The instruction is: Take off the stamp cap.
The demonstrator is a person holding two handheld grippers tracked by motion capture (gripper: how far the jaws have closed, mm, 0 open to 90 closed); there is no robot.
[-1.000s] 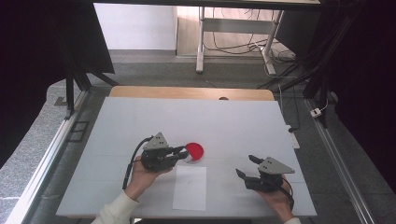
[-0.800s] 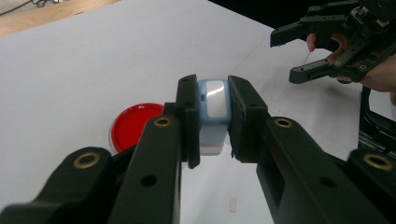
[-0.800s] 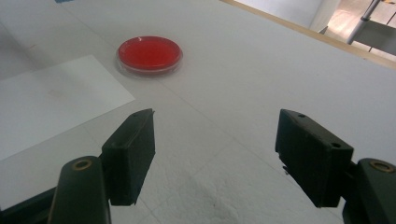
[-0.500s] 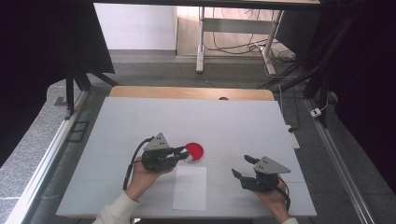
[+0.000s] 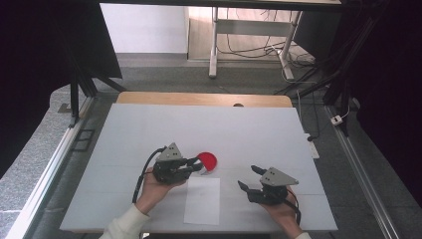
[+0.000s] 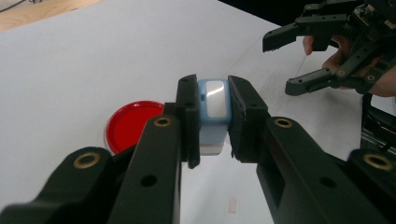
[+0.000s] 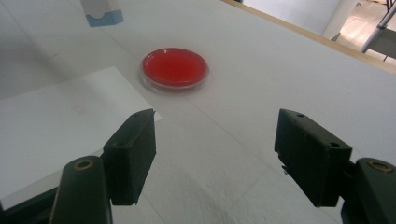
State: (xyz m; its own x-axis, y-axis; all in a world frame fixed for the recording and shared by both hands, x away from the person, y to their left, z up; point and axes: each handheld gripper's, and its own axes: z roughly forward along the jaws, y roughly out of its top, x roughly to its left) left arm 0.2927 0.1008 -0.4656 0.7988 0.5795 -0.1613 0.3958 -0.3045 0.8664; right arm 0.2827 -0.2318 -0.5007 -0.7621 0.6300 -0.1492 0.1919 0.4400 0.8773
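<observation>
The left gripper (image 6: 212, 122) was clamped on a small light-blue block (image 6: 213, 106) with a pale glossy face, its jaws pressing the two opposite flanks. In the left gripper view the block's long axis ran along the jaws, one end pointing away from the hand and out past the jaw tips, the other end sunk between them; the glossy face was turned up toward the camera. In the high view the left gripper (image 5: 198, 167) pointed right, across the table, so the block was carried just above the surface, beside the red dish (image 5: 207, 160).

The right gripper (image 7: 215, 154) was released, its jaws standing wide with nothing between them; in the high view it (image 5: 250, 178) pointed left toward the centre, well apart from the block.

Counts: one blue block, one round red dish with a clear rim (image 7: 175, 68), one sheet of white paper (image 5: 202, 199), two grippers, two hands.

The paper lay flat near the front edge, between the two hands, with the dish just beyond its far edge. The white table (image 5: 259, 134) bore a wooden strip along its far side. Around it lay grey floor, dark curtains at both sides, and, behind, the metal legs of another table with loose cables.
</observation>
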